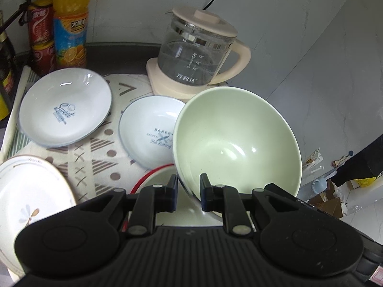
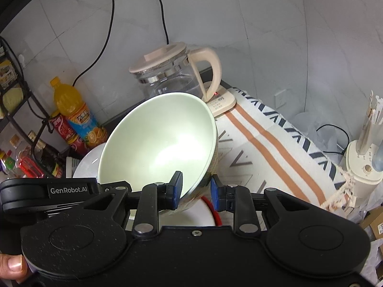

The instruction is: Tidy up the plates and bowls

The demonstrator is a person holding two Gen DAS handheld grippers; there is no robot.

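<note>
A pale green bowl [image 1: 237,143] is held tilted above a red-rimmed white bowl [image 1: 153,179]. My left gripper [image 1: 189,192] straddles its near rim, one finger inside and one outside, jaws narrow on the rim. My right gripper [image 2: 195,189] straddles the same green bowl [image 2: 160,143] at its lower rim, above the red-rimmed bowl [image 2: 210,211]. Two white plates with blue print lie on the patterned mat: one at the left [image 1: 64,110], one in the middle [image 1: 148,129]. A white plate with a leaf drawing [image 1: 28,196] lies at the near left.
A glass kettle with a cream lid and base [image 1: 198,52] stands behind the bowls, also in the right wrist view [image 2: 172,76]. An orange juice bottle [image 1: 70,24] and red cans [image 1: 40,26] stand at the back left. A cream appliance [image 2: 363,162] stands at the right edge.
</note>
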